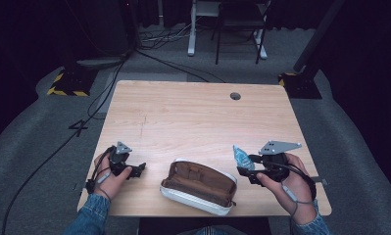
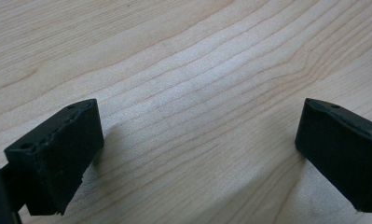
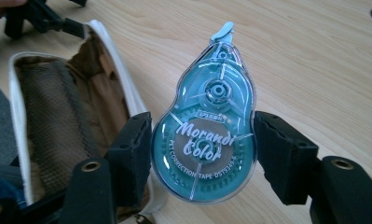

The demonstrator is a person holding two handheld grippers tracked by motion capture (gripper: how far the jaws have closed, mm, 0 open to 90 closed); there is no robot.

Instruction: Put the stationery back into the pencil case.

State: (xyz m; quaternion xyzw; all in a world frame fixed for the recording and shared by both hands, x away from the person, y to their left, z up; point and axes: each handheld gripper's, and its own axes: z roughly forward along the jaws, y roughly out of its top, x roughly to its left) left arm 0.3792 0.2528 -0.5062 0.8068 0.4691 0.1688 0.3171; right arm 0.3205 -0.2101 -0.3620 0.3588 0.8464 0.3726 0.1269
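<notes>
My right gripper (image 3: 202, 149) is shut on a teal, see-through correction tape dispenser (image 3: 205, 126) marked "Morandi Color", its white tip pointing away from me. From above, the right gripper (image 1: 245, 165) holds the correction tape dispenser (image 1: 241, 157) above the table, just right of an open pencil case (image 1: 199, 186). The pencil case (image 3: 62, 107) is white outside with a brown lining and mesh pocket, and lies unzipped near the front edge. To the case's left my left gripper (image 1: 136, 170) rests low over the wood. Its jaws (image 2: 197, 154) stand wide open with only bare table between them.
The wooden table (image 1: 183, 112) has a round cable hole (image 1: 235, 96) at the far right. The person's hands and denim sleeves (image 1: 92, 215) come in at the bottom. Beyond the table are cables on grey carpet, stand bases and a chair frame (image 1: 239, 24).
</notes>
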